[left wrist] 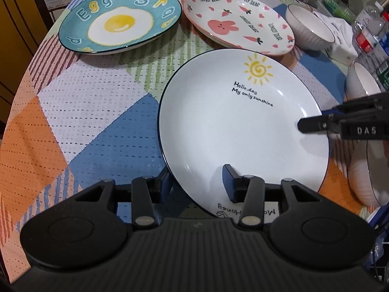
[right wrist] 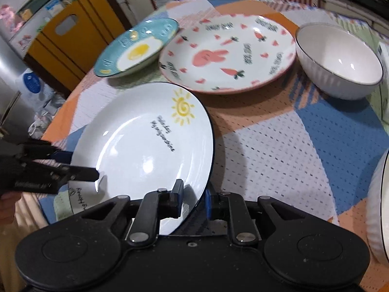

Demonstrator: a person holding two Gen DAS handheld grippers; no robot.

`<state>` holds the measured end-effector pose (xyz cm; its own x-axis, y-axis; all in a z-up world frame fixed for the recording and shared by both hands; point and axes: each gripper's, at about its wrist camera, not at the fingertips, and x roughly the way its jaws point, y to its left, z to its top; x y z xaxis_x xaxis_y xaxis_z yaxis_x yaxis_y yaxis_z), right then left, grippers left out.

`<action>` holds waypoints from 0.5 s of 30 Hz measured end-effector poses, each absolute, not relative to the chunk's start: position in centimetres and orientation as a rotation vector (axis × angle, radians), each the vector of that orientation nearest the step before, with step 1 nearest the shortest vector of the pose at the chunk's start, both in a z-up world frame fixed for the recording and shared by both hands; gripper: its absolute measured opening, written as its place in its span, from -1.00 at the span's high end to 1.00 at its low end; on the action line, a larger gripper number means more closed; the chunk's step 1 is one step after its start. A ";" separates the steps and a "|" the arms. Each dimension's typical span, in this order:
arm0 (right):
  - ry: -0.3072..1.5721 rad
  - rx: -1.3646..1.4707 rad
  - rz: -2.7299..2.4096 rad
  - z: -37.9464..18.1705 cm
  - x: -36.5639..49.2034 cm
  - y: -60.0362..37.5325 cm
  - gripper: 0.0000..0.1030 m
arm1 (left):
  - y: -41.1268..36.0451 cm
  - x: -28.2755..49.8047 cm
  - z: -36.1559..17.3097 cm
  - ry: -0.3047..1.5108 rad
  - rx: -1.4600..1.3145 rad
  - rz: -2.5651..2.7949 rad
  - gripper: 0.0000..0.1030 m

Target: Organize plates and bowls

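A white sun plate (left wrist: 233, 131) with a dark rim is tilted above another plate with "Honey" writing (left wrist: 243, 213). My left gripper (left wrist: 197, 185) straddles its near rim, one finger over and one under, apparently clamped on it. My right gripper (right wrist: 193, 200) grips the same plate (right wrist: 145, 141) at its right rim and shows in the left wrist view (left wrist: 316, 125). A teal egg plate (left wrist: 119, 22), a pink rabbit plate (left wrist: 238, 19) and a white ribbed bowl (left wrist: 308, 29) lie beyond.
The table has a patchwork cloth (left wrist: 85, 112). More white bowls (left wrist: 364, 170) stand at the right, with water bottles (left wrist: 369, 36) behind. A yellow chair back (right wrist: 68, 39) stands off the table's far left edge.
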<state>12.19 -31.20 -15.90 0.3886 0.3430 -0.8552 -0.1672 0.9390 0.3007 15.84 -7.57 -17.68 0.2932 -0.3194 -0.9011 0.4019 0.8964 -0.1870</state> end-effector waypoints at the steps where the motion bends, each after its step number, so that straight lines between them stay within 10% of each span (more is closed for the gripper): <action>1: 1.135 0.175 0.321 -15.9 12.3 -31.1 0.56 | -7.5 15.9 -17.6 1.182 0.073 -0.485 0.17; 15: 0.996 -0.103 0.262 -11.1 9.5 -27.4 0.24 | -6.6 14.6 -13.0 1.145 0.156 -0.505 0.14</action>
